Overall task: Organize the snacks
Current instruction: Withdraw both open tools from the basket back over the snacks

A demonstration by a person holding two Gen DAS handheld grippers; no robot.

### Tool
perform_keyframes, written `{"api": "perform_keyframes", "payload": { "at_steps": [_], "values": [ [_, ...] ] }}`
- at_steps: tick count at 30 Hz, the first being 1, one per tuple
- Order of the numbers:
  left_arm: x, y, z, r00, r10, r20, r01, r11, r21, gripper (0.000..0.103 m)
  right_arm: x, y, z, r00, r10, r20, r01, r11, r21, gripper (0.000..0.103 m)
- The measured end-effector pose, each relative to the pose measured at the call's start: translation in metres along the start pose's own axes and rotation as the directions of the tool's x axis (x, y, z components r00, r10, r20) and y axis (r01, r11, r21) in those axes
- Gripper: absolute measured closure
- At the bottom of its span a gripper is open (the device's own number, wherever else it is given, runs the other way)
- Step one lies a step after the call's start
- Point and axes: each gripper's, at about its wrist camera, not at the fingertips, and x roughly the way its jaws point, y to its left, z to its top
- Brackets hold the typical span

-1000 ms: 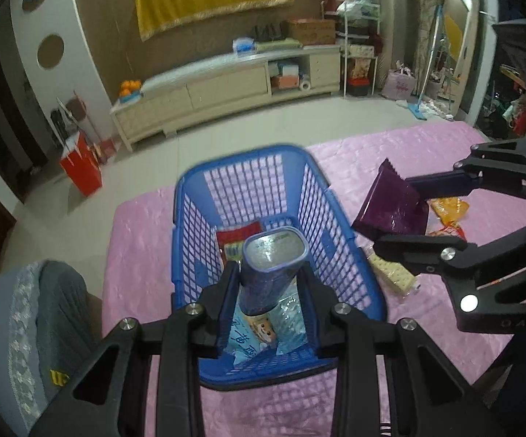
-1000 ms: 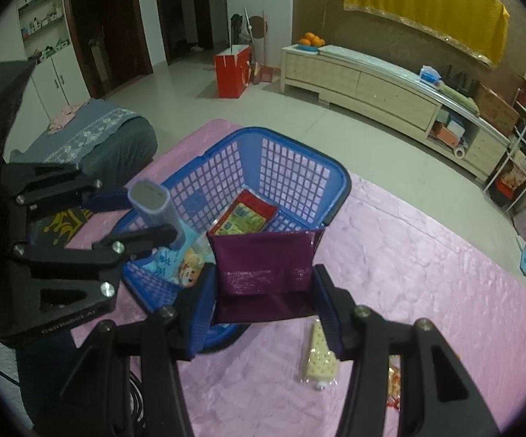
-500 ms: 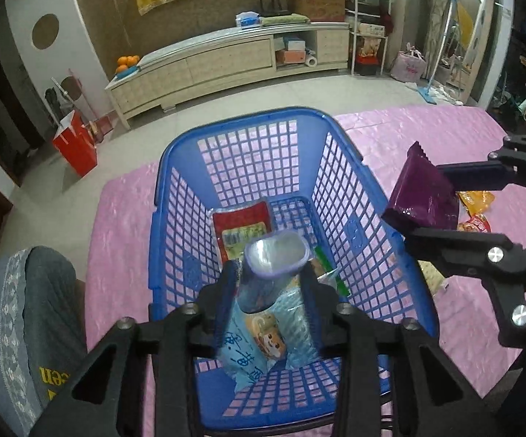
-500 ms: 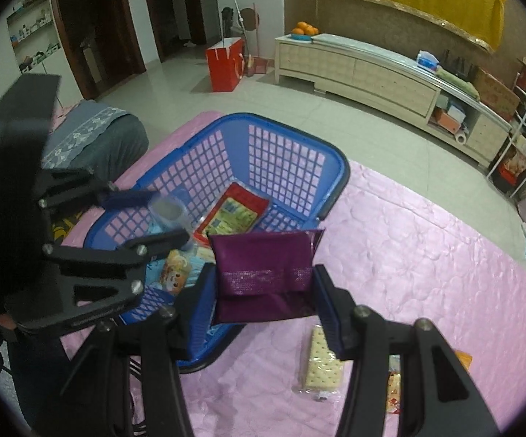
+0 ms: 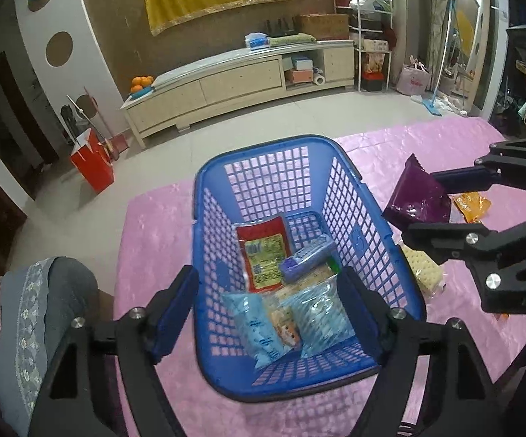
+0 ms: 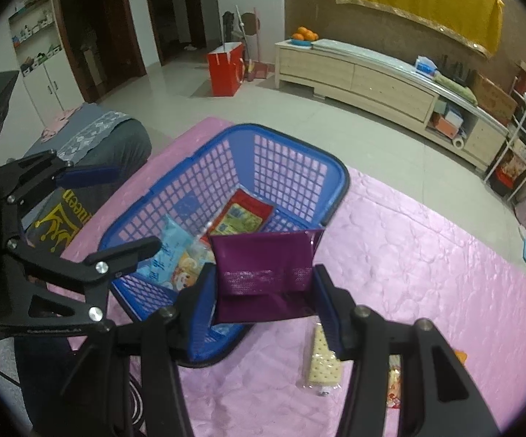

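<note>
The purple pack (image 6: 263, 273) sat clamped in the right gripper (image 6: 265, 293), hanging just outside the basket (image 5: 339, 153) wall at the basket's 3 o'clock. The left gripper (image 5: 266, 304) had just been opening; its jaws stood wide over the basket with nothing between them, the blue tube (image 5: 306, 258) lying inside on the packets. A release here would likely drop the pack onto the pink cloth (image 6: 427, 273). The wall stood between; a cracker pack (image 6: 321, 362) lay beneath.
</note>
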Motion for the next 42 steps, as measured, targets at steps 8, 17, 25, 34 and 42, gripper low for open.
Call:
{"api": "perform_keyframes", "payload": {
  "at_steps": [8,17,25,34,42],
  "values": [
    [-0.009,0.035,-0.013,1.0,0.027,-0.015,-0.028,0.998,-0.062,0.025,0.019,0.021,0.015,1.0,0.007,-0.019,-0.008,0.998,-0.06,0.046],
    [0.0,0.051,-0.018,0.998,0.046,-0.044,-0.051,0.992,-0.112,0.025,0.045,0.03,0.018,0.998,-0.005,-0.062,-0.001,0.995,-0.098,0.046],
    [0.004,0.045,-0.019,0.999,0.028,-0.042,-0.033,0.993,-0.114,0.025,0.055,0.028,0.02,0.992,-0.097,-0.077,0.088,0.99,-0.11,0.021],
    [-0.013,0.036,-0.019,0.999,0.021,-0.034,-0.025,0.992,-0.126,0.023,0.016,0.02,0.007,0.995,-0.08,-0.058,0.076,0.994,-0.079,0.02],
    [-0.054,0.007,-0.015,1.0,0.008,0.021,-0.006,0.995,-0.103,0.023,-0.044,0.007,-0.011,0.994,-0.104,0.016,0.105,0.994,-0.041,0.019]
  ]
}}
